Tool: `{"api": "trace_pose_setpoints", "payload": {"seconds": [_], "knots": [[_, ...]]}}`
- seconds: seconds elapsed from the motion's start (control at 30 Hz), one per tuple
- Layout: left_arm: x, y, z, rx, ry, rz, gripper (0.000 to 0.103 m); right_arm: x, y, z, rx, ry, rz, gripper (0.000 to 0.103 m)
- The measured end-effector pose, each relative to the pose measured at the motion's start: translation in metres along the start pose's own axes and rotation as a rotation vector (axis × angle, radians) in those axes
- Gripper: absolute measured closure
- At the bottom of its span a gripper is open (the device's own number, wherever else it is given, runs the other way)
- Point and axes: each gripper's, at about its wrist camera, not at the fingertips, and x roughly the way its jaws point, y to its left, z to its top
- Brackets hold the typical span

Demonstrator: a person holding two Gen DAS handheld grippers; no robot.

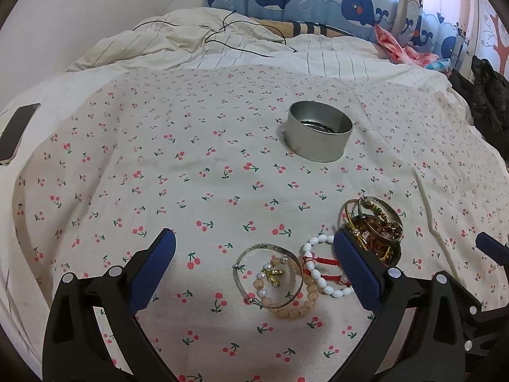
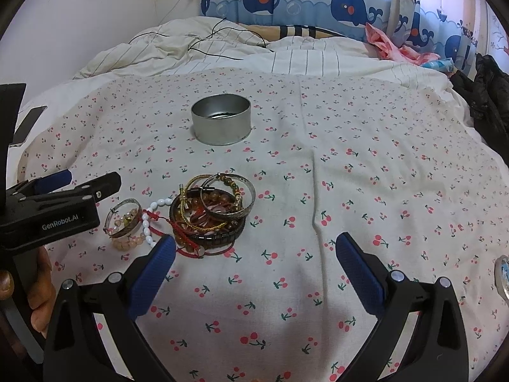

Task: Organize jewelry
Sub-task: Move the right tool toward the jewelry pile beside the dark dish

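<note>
Hovering with both grippers spread wide and empty, I judge I am at the first pick. My left gripper (image 1: 254,264) frames a silver bangle (image 1: 268,275) lying over a peach bead bracelet (image 1: 294,308); my right gripper (image 2: 256,265) hangs just right of the tangled bracelet pile (image 2: 211,211). Farther off on the cherry-print sheet (image 1: 159,165) stands the round tin (image 1: 318,130), well apart. Next I should lower, pinch the bangle alone, then carry it to the tin.

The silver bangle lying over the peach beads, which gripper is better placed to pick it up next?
Left, probably. The silver bangle lies between the left gripper's open fingers. The right gripper, also open, frames bare cloth with the bangle outside its span.
</note>
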Motion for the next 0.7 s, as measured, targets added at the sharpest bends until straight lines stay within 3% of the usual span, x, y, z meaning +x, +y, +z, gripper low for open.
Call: {"api": "trace_pose_setpoints", "payload": {"seconds": [0.4,0.7], "knots": [[0.0071,-0.0002,-0.0031,-0.015,0.078,-0.002,0.007,0.0016,-0.0046,0.002,0.008,0.006,0.0,0.006],[0.0091,-0.0018,-0.0047,-0.008,0.079,0.006,0.007,0.0025,-0.0039,0.0014,0.003,0.01,-0.005,0.006]]}}
